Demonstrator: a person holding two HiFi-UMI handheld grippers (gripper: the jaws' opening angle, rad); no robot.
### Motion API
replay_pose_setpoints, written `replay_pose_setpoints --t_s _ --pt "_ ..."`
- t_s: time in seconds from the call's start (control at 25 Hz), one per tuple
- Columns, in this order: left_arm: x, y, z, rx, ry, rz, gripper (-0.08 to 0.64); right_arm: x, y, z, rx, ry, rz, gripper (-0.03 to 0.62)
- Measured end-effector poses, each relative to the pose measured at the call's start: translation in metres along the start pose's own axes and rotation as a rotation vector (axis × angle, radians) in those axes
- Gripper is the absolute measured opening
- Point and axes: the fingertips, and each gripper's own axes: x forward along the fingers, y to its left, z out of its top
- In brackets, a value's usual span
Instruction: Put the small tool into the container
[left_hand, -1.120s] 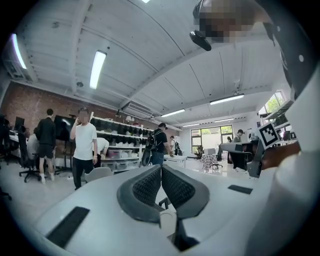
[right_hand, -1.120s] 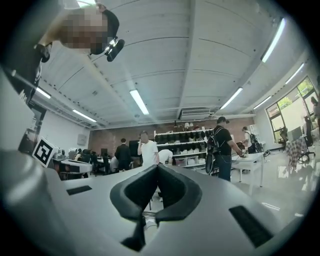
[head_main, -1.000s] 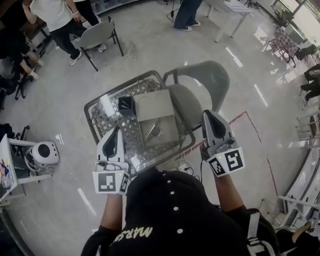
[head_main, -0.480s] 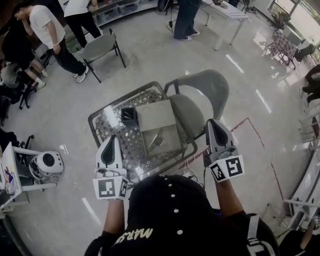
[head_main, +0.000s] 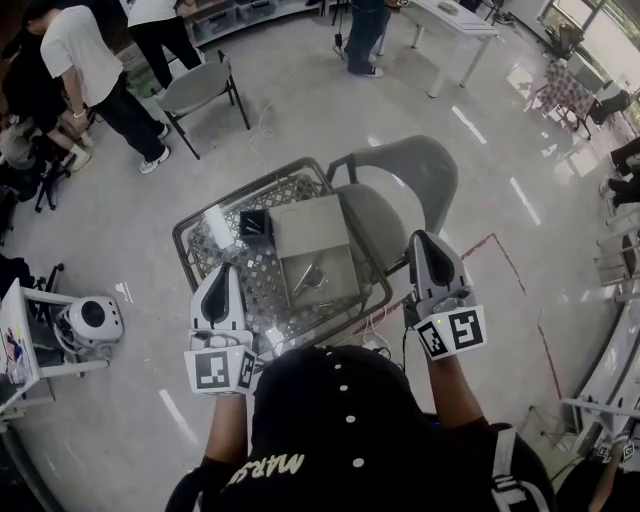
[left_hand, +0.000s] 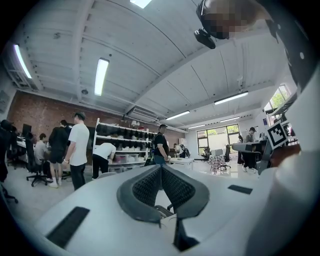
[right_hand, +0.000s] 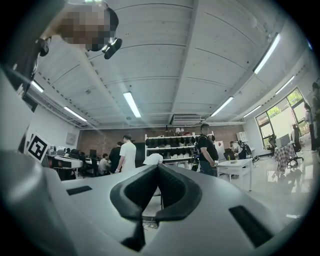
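Table (head_main: 212, 242) edge — left gripper (head_main: 222, 283) over it, right gripper (head_main: 431, 255) just outside

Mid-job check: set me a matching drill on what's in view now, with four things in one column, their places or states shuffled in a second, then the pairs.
Things
1. small black square container
2. small shiny metal tool
3. grey plastic chair
4. right gripper

Places or states
A. beyond the far right side of the glass-topped lattice table
B. lying on the flat grey tray at the table's middle
C. jaws together, right of the table's edge in the head view
D. on the table, left of the tray's far end

Pairs: 1-D, 2-B, 3-A, 4-C
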Motion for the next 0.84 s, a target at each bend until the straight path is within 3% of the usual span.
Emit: replay_pose_setpoints --t_s 0.84 --pt "0.006 -0.001 0.001 -0.009 -0.008 -0.01 0.029 0.011 0.007 0.006 -0.027 0.005 0.018 0.012"
